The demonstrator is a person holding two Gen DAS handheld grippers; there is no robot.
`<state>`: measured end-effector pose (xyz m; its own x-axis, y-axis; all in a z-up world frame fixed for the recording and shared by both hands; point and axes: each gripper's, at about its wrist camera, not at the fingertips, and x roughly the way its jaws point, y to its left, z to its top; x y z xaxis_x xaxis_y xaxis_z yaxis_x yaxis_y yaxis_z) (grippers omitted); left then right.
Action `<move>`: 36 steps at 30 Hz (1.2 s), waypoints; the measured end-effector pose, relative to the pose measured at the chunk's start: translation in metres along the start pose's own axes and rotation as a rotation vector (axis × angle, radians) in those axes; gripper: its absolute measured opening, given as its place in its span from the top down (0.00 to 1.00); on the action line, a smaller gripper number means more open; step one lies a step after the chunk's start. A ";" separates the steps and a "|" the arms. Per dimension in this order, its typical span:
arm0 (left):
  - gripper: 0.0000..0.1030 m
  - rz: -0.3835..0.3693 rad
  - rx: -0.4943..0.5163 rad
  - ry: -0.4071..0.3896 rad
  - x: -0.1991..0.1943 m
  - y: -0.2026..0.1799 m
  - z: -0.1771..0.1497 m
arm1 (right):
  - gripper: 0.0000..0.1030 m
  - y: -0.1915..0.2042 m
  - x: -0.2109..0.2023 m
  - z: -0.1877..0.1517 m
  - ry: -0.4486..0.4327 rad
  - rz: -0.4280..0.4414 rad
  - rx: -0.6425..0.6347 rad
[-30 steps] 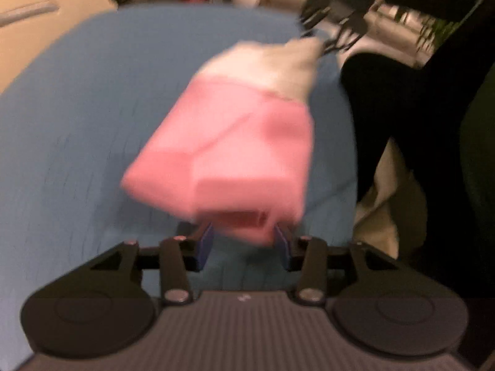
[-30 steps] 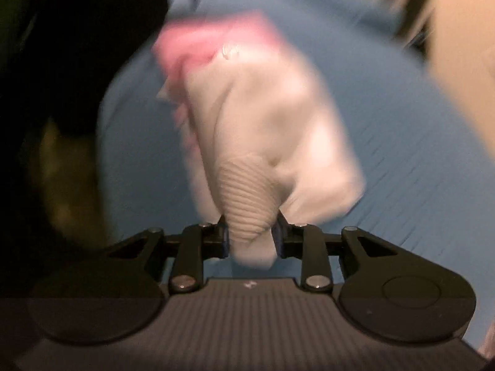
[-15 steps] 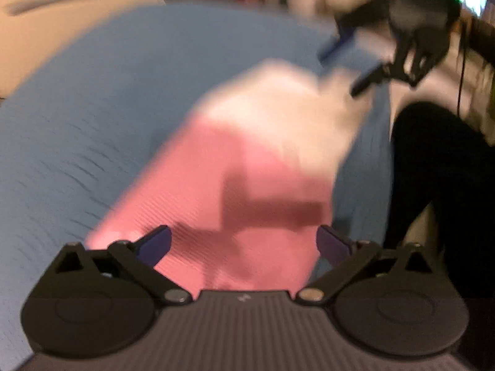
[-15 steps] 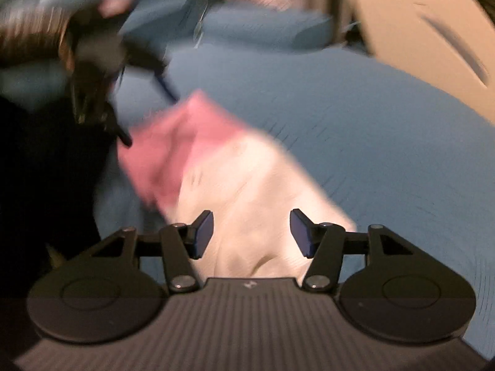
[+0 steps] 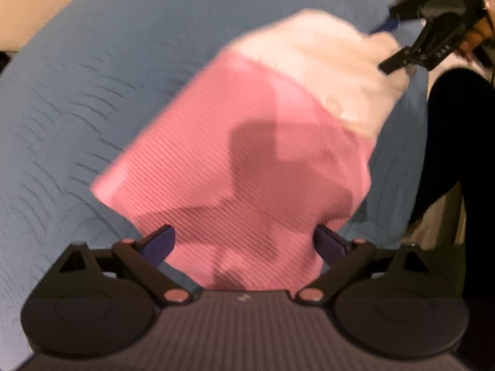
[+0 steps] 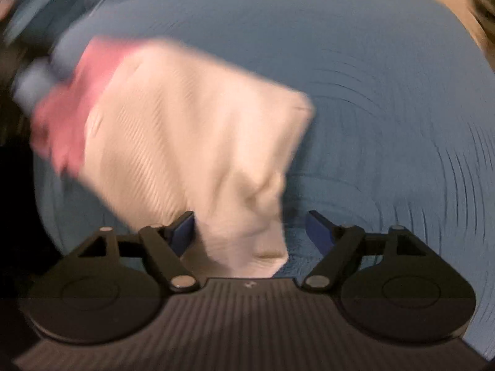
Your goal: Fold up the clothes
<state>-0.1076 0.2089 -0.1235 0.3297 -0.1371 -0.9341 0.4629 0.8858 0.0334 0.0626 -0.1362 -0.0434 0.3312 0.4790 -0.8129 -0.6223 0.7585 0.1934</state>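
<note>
A folded ribbed garment, pink at one end and cream-white at the other, lies on the blue cloth surface. My left gripper stands wide open over the pink end, its pads clear of the cloth. My right gripper hangs over the white end with its jaws opening; a white corner lies between the fingers, and the pads do not press on it. The right gripper also shows at the garment's far end in the left wrist view. The left gripper shows only as a blur at the far left of the right wrist view.
The blue cloth covers a rounded surface that spreads left and beyond the garment. A tan surface lies past its far edge. A person's dark-clothed leg stands close along the right side in the left wrist view.
Both grippers were shut on the garment and held it up; both have opened and let it go. The garment now lies flat on the blue cloth, and the right gripper has rolled.
</note>
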 end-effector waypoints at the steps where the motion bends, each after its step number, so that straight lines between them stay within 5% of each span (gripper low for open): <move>1: 0.03 0.013 -0.008 -0.019 -0.006 0.003 -0.001 | 0.23 -0.006 -0.005 0.001 -0.026 -0.003 0.063; 7: 0.01 0.210 -0.121 -0.103 -0.011 -0.004 0.019 | 0.23 -0.008 -0.034 -0.023 -0.204 -0.069 0.358; 8: 0.00 0.245 -0.263 -0.141 -0.014 -0.005 0.019 | 0.23 -0.003 -0.031 -0.033 -0.212 -0.090 0.412; 11: 0.00 0.235 -0.465 -0.147 -0.017 0.002 0.035 | 0.23 -0.004 -0.020 -0.056 -0.186 -0.087 0.607; 13: 0.00 0.216 -0.611 -0.126 -0.006 -0.008 0.030 | 0.23 -0.003 -0.019 -0.056 -0.201 -0.095 0.610; 16: 0.00 0.225 -0.693 -0.055 0.013 -0.019 0.027 | 0.23 -0.001 -0.008 -0.056 -0.188 -0.069 0.609; 21: 0.00 0.243 -0.686 -0.023 0.023 -0.033 0.026 | 0.23 0.004 0.002 -0.053 -0.122 -0.077 0.555; 36: 0.00 0.242 -0.689 -0.025 0.026 -0.032 0.026 | 0.23 0.006 0.007 -0.062 -0.127 -0.076 0.554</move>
<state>-0.0922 0.1651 -0.1400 0.3796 0.0950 -0.9203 -0.2454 0.9694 -0.0012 0.0172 -0.1556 -0.0820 0.4649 0.4372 -0.7699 -0.1404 0.8950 0.4234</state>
